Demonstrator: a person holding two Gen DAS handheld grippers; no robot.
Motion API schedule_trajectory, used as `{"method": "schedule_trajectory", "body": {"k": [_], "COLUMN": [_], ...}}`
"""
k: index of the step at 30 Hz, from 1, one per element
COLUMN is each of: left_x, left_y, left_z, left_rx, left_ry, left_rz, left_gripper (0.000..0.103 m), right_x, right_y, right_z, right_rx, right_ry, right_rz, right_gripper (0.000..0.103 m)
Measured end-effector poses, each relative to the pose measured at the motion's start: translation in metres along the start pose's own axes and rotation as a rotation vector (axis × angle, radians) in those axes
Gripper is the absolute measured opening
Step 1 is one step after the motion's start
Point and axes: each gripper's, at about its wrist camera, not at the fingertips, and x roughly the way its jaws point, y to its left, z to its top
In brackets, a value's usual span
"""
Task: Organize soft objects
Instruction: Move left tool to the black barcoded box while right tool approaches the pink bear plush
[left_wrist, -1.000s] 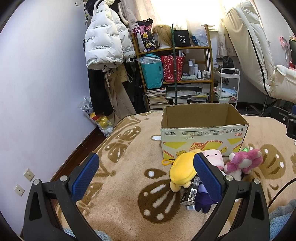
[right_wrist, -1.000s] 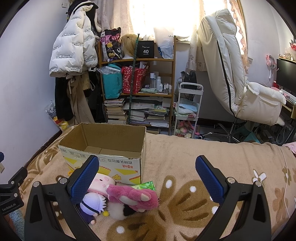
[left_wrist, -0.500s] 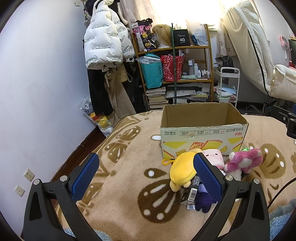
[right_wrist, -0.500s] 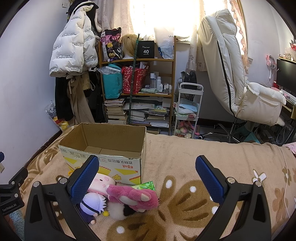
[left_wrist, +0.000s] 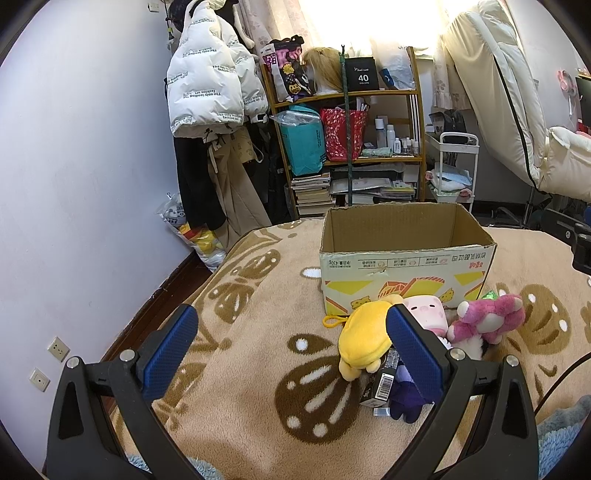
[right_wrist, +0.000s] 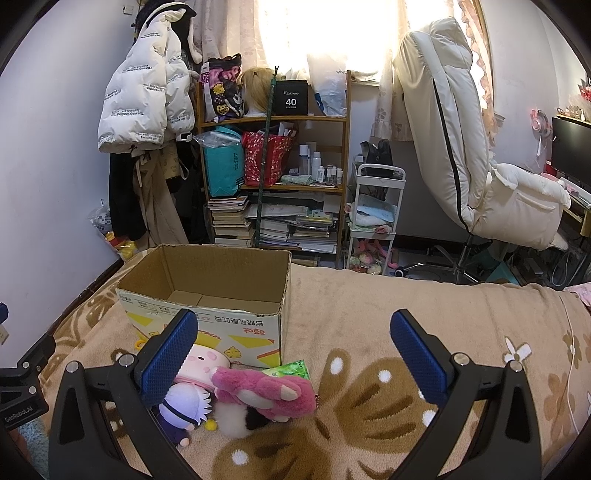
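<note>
Our left gripper (left_wrist: 291, 347) and right gripper (right_wrist: 295, 354) both have jaws wide open, holding nothing. The pink plush bear (right_wrist: 266, 393), just before the cardboard box (right_wrist: 207, 291), looks light and squishy; we should pinch its fat middle.

**A lived-in bedroom at home**

This is a private bedroom. A bed (right_wrist: 369, 314) covered with a beige fleece blanket fills the foreground. Against the back wall stands a wooden shelf unit (right_wrist: 273, 122) crowded with stacked books, gift bags, toiletry bottles and a blonde wig on a stand. A white puffer jacket (left_wrist: 207, 81) hangs with other coats beside it. A small white trolley (right_wrist: 376, 206) holds household odds and ends. A padded cream reclining chair (right_wrist: 461, 147) faces a desk with a monitor (right_wrist: 570, 147) at the right edge. Floral curtains (right_wrist: 229, 29) cover a bright window.
</note>
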Motion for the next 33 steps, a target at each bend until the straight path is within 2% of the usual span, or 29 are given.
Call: {"method": "schedule_trajectory", "body": {"k": [9, 16, 22, 25, 33], "left_x": [0.004, 0.016, 0.025, 0.033, 0.054], "left_y": [-0.004, -0.011, -0.022, -0.024, -0.024], "left_z": [-0.002, -0.005, -0.004, -0.003, 0.002], "left_rx": [0.019, 0.061, 0.105, 0.105, 0.09], "left_ry": [0.019, 0.087, 0.12, 0.161, 0.216], "left_rz": [0.004, 0.007, 0.004, -0.009, 0.032], "left_gripper": [0.1, 0.1, 0.1, 0.1, 0.1], "right_x": [0.003, 0.012, 0.033, 0.043, 0.073], "right_y": [-0.003, -0.001, -0.002, 0.0, 0.009], "right_z": [-0.002, -0.003, -0.005, -0.005, -0.015], "right_rx": [0.004, 0.0, 0.02, 0.013, 0.015], "right_ry": [0.012, 0.045, 0.09, 0.106, 0.185], "right_rz": [0.005, 0.015, 0.005, -0.002, 0.003], "right_gripper": [0.103, 0.103, 0.103, 0.103, 0.103]}}
